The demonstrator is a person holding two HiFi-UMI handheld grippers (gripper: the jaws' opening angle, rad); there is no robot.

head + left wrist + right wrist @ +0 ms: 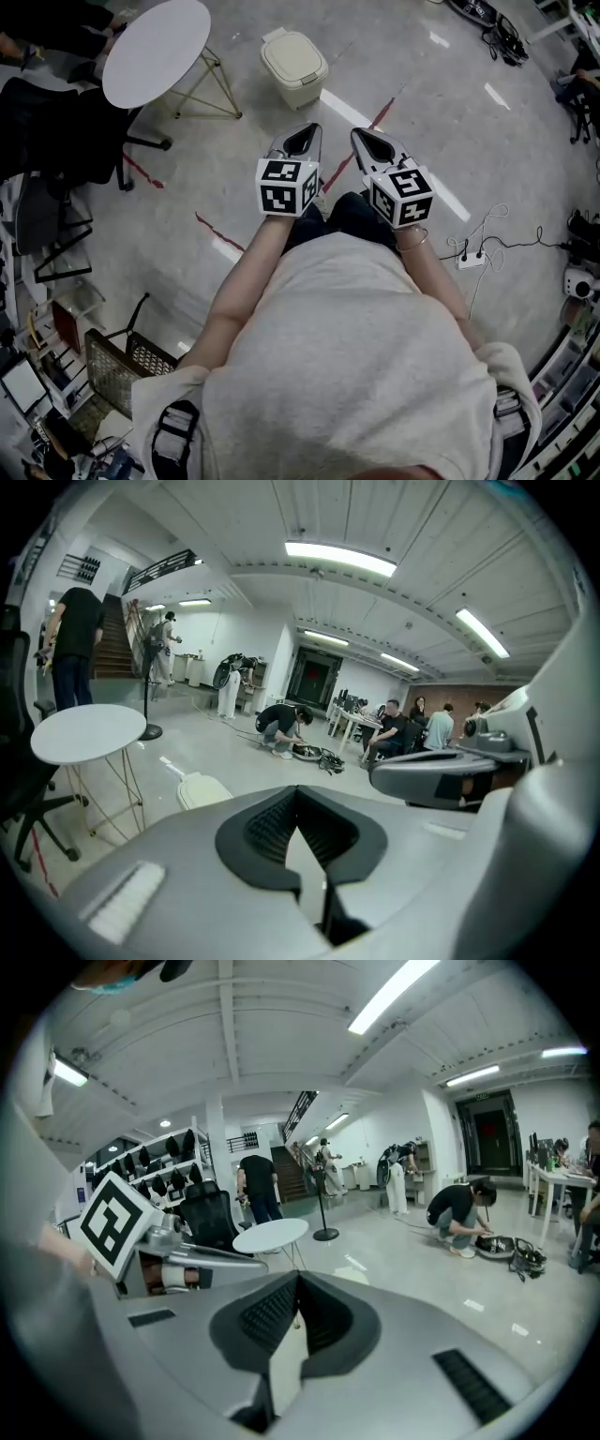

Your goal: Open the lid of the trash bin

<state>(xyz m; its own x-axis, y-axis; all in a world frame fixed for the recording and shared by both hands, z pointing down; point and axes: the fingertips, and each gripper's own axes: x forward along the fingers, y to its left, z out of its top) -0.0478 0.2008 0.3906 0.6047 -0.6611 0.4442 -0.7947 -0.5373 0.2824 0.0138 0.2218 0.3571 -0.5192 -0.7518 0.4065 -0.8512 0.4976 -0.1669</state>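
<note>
A grey polished floor [469, 141] of an open workshop spreads below me. On it stands the cream trash bin [294, 67] with its lid down. A round white table [157, 52] is just beside the bin. On the bin's near side and clear of it, I hold my left gripper [305, 133] and right gripper [366, 137] side by side, each with its jaws pressed together on nothing.

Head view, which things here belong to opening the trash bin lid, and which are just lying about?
For the job:
trash bin
lid, down
left claw, shut, empty
right claw, shut, empty

Just lying about:
round white table
black office chair
power strip on the floor
</note>
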